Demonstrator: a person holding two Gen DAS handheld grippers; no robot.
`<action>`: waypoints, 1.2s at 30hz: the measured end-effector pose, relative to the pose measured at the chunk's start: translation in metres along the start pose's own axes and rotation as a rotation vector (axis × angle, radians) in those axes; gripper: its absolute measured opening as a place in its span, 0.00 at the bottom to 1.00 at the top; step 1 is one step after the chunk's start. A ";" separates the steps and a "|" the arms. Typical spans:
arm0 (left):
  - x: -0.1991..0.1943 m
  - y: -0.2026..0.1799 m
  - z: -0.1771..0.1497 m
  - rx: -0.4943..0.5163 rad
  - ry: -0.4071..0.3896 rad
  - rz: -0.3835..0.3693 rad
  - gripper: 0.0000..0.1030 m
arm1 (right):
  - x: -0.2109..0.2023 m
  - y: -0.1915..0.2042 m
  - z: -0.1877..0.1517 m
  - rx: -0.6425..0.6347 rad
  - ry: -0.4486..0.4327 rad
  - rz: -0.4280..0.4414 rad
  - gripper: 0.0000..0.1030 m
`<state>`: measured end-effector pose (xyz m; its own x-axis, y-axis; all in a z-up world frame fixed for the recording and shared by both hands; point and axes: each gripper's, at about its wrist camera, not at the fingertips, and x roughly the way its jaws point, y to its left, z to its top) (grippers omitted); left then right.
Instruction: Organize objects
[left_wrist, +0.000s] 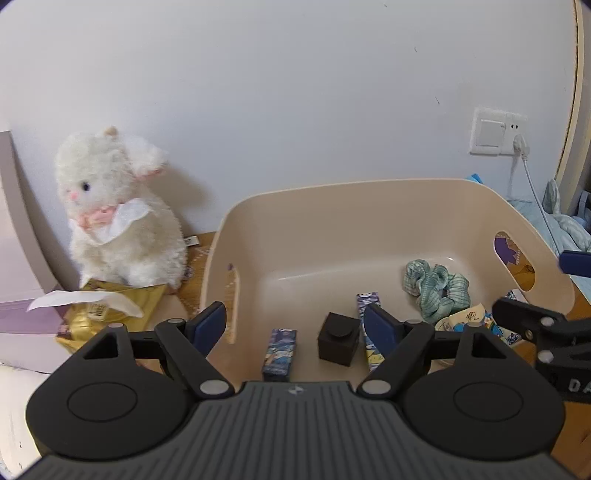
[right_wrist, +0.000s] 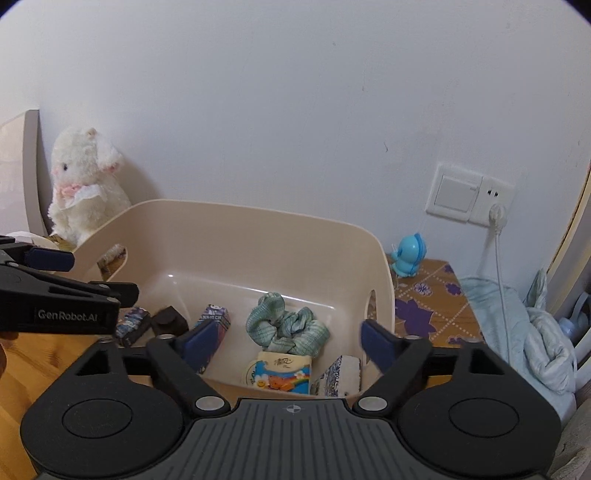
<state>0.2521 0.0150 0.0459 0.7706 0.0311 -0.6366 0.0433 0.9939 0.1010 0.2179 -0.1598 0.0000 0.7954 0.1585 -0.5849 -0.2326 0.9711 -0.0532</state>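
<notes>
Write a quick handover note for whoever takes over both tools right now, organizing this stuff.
Left tool: open, empty, hovering at the beige bin's near edge.
Right tool: open, empty, also over the bin.
In the bin: green scrunchie, black box, two blue printed boxes, tissue pack, another patterned box.
Outside: white plush rabbit, gold packet, blue toy.
Left: whether these go in is unclear.

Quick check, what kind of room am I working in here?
Probably a bedroom: a white plush rabbit sits against the wall, crumpled pale blue bedding lies on the right, and a beige plastic bin holds small personal items.
</notes>
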 end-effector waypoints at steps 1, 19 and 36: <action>-0.004 0.002 -0.001 -0.006 -0.006 0.004 0.81 | -0.003 0.001 -0.001 -0.005 -0.006 0.003 0.95; -0.072 0.001 -0.055 -0.012 -0.034 0.010 0.83 | -0.053 0.002 -0.049 -0.044 0.004 0.028 1.00; -0.108 -0.006 -0.124 -0.055 -0.011 -0.007 0.83 | -0.103 0.007 -0.094 -0.004 -0.025 0.045 1.00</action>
<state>0.0897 0.0185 0.0192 0.7773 0.0235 -0.6287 0.0140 0.9984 0.0547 0.0815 -0.1863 -0.0164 0.7980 0.2066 -0.5662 -0.2707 0.9622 -0.0305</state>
